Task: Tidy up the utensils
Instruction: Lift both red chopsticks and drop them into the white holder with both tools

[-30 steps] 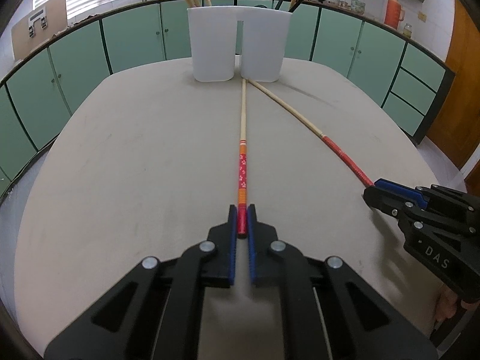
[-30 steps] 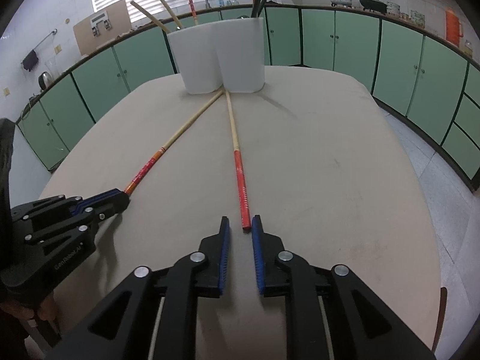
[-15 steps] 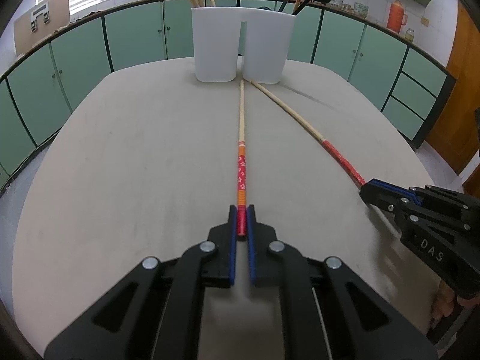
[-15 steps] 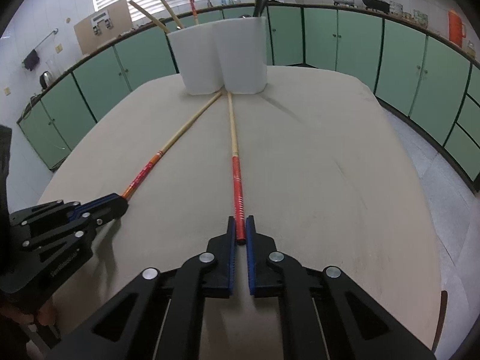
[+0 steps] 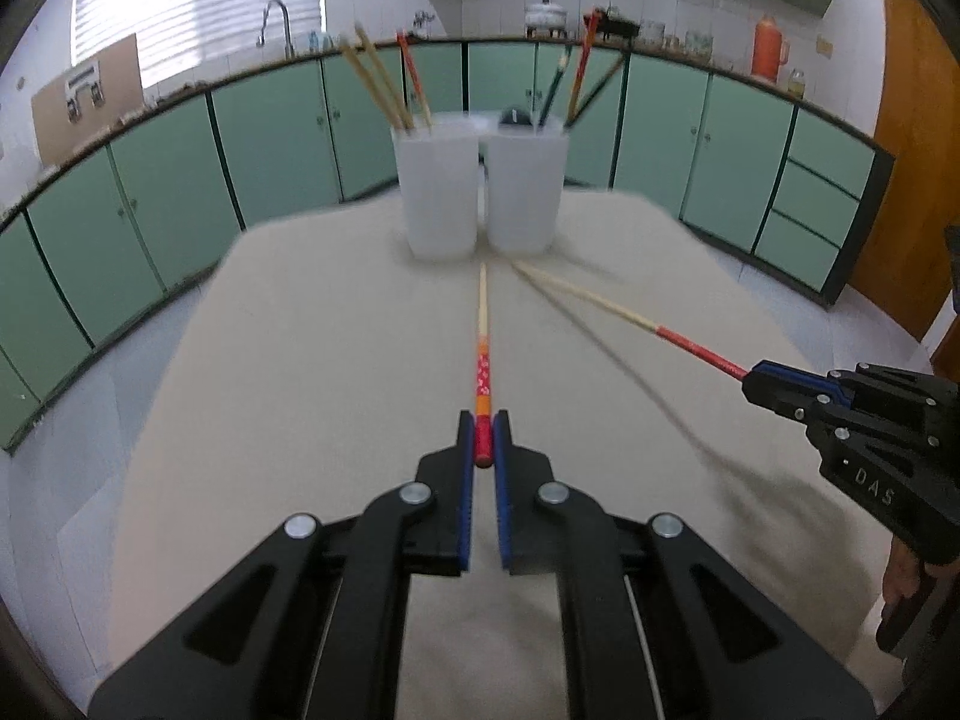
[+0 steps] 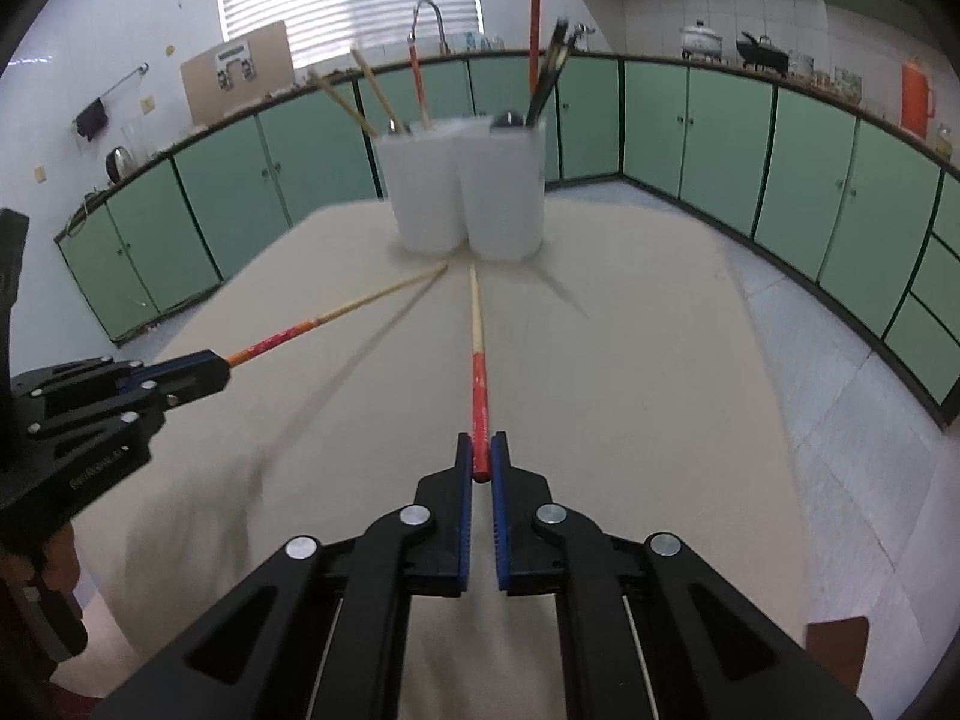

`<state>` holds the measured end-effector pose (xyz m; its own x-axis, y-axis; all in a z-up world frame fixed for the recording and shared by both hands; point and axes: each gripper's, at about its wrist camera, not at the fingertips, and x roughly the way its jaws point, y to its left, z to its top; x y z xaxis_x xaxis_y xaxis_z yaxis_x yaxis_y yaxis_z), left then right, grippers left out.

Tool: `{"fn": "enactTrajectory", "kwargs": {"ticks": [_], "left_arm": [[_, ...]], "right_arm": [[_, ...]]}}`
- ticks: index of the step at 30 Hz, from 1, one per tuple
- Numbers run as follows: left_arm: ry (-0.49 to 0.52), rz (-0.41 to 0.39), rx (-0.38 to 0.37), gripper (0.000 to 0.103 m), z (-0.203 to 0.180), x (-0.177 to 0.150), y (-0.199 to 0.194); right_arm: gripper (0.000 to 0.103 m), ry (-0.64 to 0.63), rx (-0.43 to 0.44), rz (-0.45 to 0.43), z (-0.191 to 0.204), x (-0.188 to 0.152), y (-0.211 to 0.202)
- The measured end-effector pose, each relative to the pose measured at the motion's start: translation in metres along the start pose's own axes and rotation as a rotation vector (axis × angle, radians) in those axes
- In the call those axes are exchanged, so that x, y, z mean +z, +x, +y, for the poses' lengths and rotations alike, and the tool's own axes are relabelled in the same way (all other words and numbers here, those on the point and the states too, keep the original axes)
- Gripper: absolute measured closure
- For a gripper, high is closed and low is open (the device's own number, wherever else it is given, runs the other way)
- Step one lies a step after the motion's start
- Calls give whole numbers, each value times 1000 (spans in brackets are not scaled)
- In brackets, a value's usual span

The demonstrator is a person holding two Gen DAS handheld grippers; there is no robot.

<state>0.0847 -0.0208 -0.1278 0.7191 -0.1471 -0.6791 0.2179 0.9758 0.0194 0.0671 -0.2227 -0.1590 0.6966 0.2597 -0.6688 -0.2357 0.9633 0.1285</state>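
The left claw (image 5: 483, 441) is closed on the red butt end of a chopstick with an orange and floral band (image 5: 482, 360), its blue pads pinching the stick on both sides. The stick is lifted clear of the beige bench (image 5: 300, 390) and points straight ahead, with its pale tip close to the base of two white utensil holders (image 5: 480, 192) that stand side by side at the far end. The right claw (image 6: 481, 459) likewise grips the red end of a second chopstick (image 6: 477, 354), also raised and aimed at the holders, casting a thin shadow on the bench. The two sticks converge toward the gap between the holders. More chopsticks (image 5: 384, 84) already stand upright in both holders, leaning outward. Green cabinets (image 5: 270, 144) curve around the room behind.
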Motion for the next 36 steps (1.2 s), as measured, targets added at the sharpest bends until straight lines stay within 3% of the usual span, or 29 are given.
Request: {"fn": "enactTrajectory", "kwargs": {"ticks": [12,27,36], "left_arm": [[49,-220,-38,98,-7,77,-71],[89,-296,-96,98,-14,131,-89],[96,-388,-81,98,-7,182,-100]], "right_arm": [[97,-45,50,-148,0,75,-62],[97,-177,123,-121,13,153,-81],[97,-211,143,-203,17,208,-102]]}}
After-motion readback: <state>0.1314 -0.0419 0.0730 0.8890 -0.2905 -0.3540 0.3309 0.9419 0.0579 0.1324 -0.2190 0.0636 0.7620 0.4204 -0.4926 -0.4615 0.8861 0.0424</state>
